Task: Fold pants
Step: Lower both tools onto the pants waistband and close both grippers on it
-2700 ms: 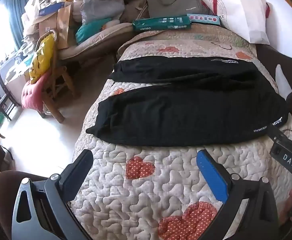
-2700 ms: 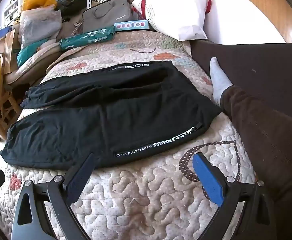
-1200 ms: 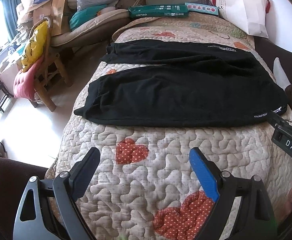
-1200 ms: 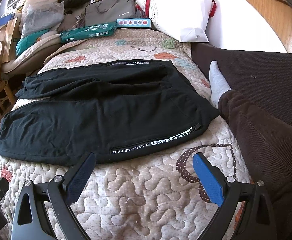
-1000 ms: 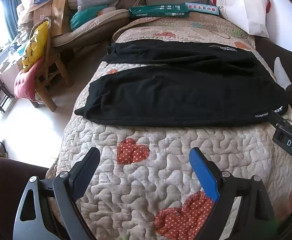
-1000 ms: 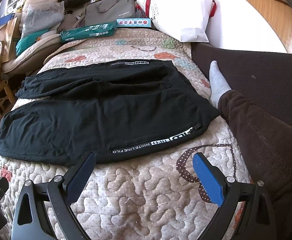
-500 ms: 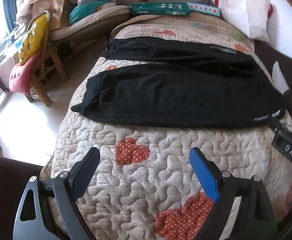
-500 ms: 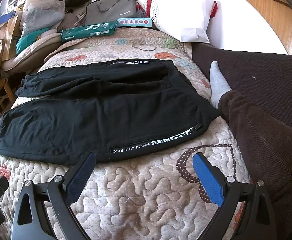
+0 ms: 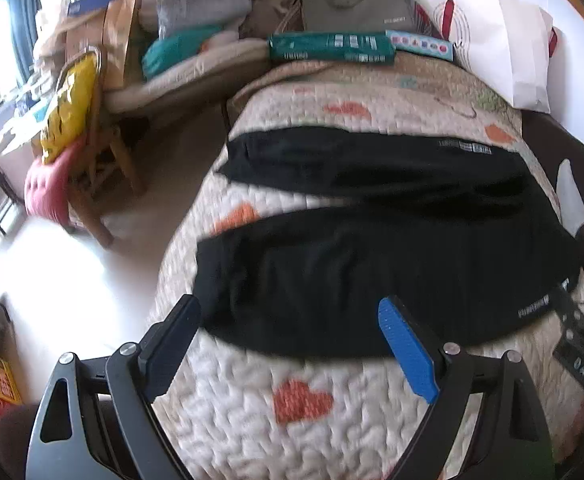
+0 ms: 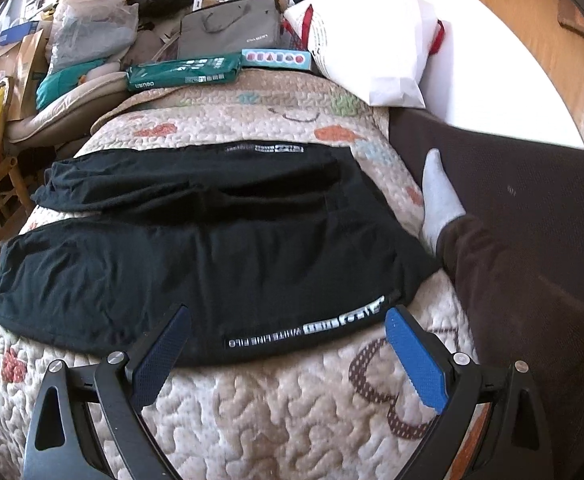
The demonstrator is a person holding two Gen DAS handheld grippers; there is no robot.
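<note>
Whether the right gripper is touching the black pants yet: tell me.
Cannot tell. In the right wrist view the right gripper has its jaws open above the near edge of the black pants, nothing between the pads, but whether the fingertips rest on the fabric is unclear.

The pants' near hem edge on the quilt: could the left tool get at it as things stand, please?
Probably yes: the left tool stands open just short of the black pants, which lie flat on the quilt with nothing between.

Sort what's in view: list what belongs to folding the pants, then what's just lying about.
For the job: black pants, quilt under them, left gripper, right gripper, both open and empty.

Lying about: green box, grey bag, white bag, yellow cushion, a person's socked foot.
</note>
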